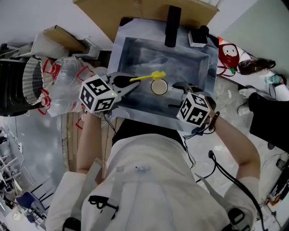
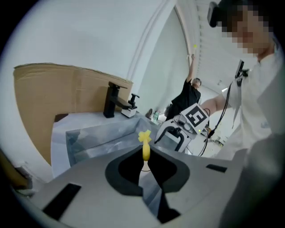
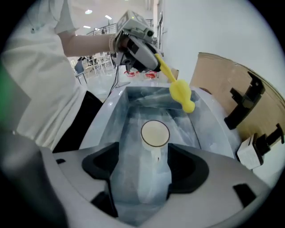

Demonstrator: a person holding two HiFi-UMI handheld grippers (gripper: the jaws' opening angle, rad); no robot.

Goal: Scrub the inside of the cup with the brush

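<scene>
A rectangular sink [image 1: 121,54] lined with crinkled, glossy grey-blue plastic film sits before a sheet of brown cardboard [image 1: 97,8]. A matte black faucet [image 1: 172,22] stands at the sink's far rim. A small, round white cup [image 1: 159,86] stands upright on the basin floor with its mouth open upward and bare film on every side.

The left gripper [image 1: 133,85] reaches in from the left and tilts downward. Its jaws are closed on the thin handle of a yellow brush [image 1: 146,77]. The brush's knobby head hangs in the air above the basin, just beside the cup and clear of it.

The right gripper [image 1: 177,92] points steeply down from the right. Its dark, curved jaws stand wide apart and hold nothing. In the right gripper view the cup shows just past the jaw tips, untouched by either pad.
</scene>
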